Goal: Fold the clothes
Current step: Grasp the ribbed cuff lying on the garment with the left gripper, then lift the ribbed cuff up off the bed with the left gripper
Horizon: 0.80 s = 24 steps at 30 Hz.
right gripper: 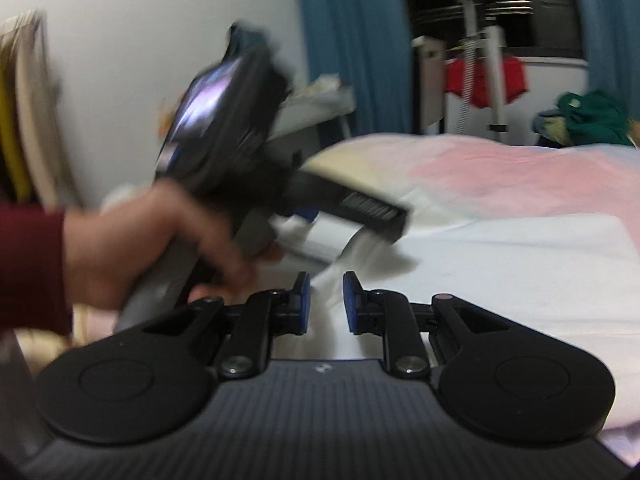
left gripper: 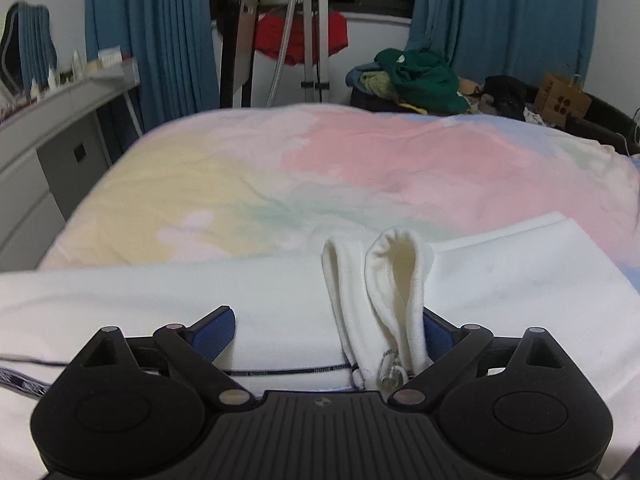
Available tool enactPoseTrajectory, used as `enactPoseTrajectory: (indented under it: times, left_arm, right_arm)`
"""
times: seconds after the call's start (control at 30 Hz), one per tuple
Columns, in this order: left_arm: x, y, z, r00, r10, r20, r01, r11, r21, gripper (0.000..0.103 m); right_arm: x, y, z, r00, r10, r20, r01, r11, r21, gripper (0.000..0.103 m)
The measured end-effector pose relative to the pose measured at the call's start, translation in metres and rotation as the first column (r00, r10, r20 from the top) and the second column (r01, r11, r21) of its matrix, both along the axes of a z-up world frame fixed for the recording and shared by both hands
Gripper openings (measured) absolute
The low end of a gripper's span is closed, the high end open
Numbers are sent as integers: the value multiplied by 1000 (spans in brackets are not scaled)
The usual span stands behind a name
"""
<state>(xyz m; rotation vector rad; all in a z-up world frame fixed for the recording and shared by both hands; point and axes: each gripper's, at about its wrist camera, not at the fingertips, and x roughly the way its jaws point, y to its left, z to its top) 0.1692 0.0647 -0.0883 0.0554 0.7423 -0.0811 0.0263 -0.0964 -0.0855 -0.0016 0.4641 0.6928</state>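
Two grippers, one white garment, one bed under a pastel cover as landmark. Garment spread flat across the bed's near edge, a looped cuff or sleeve end standing up from it. Left gripper spread wide above the garment, the loop leaning against the right-hand blue pad, the other pad clear of cloth; nothing pinched. Right gripper narrowed to a slim gap over white cloth, gripping nothing. Seen from the right wrist, one hand in a dark red sleeve holding the left gripper's handle, heavily blurred. Beyond the bed's far edge: two blue curtains, one clothes pile, one red cloth on a rack. Garment's lower part cut off by the gripper body.
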Motion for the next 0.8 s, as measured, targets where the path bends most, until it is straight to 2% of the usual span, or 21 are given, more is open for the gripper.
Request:
enactPoseTrajectory:
  times: [0.1,0.3,0.4,0.5,0.6,0.63,0.7,0.8]
  left_arm:
    - [-4,2,1,1000,-3,0,3,1000,-8,97]
    - [-29,16,26,1000,16,-18,-17,999,-50,96]
    - [-54,35,43,999,38,-35,-41,995,-92,97]
    - [-80,66,56,993,89,-82,-102,980,-169,101]
    - [-93,110,58,970,128,-208,-188,933,-307,102]
    - [-98,126,58,953,161,-255,-247,902,-353,102]
    - [-112,154,58,932,204,-300,-327,831,-450,102]
    - [-132,180,58,903,250,-350,-409,749,-520,102]
  right_arm:
    - [3,7,-7,1000,24,-18,-25,999,-35,21]
    - [8,-7,0,999,8,-45,-6,999,51,21]
    - [5,-12,5,999,-6,-35,9,997,82,21]
    - [1,-21,12,999,-33,-18,35,992,122,21]
    - [-1,-33,18,997,-80,-11,81,983,162,21]
    - [-1,-37,19,995,-101,-11,102,980,169,21]
    - [1,-45,21,989,-146,-13,146,974,170,22]
    - [4,-54,21,978,-209,-29,211,963,170,22]
